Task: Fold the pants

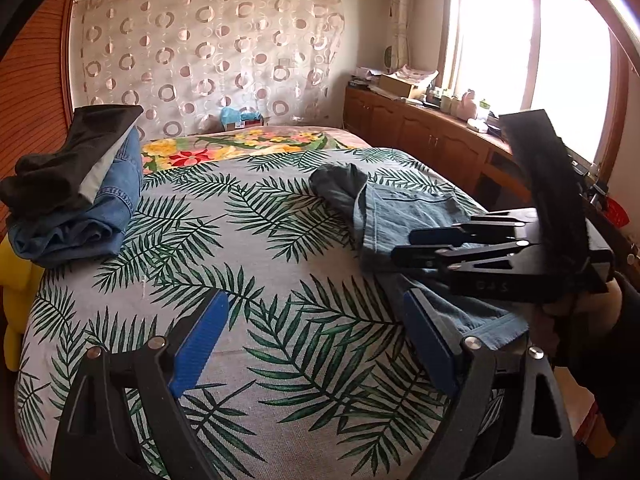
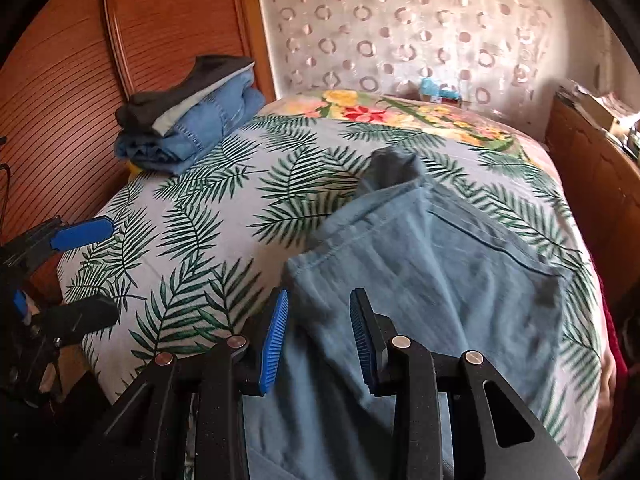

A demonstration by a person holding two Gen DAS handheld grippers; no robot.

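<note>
Light blue pants [image 2: 440,264] lie partly folded on the right side of the bed, with a darker grey-blue end [image 2: 394,168] bunched at the far side. In the left wrist view the pants [image 1: 400,208] sit to the right of centre. My right gripper [image 2: 318,336] hovers just above the near part of the pants, its blue pads a hand's width apart and pressing on nothing. Seen from the left, the right gripper [image 1: 408,247] points leftward over the cloth. My left gripper [image 1: 316,344] stands wide open over bare sheet, left of the pants. It shows as the left gripper [image 2: 86,274] at the bed's left edge.
A palm-leaf sheet [image 1: 240,240] covers the bed, with a floral blanket [image 1: 240,148] at the far end. A stack of folded jeans and dark clothes [image 1: 72,200] [image 2: 188,120] sits at the far left corner. Wooden cabinets [image 1: 420,132] line the right side, a wooden wardrobe [image 2: 60,100] the left.
</note>
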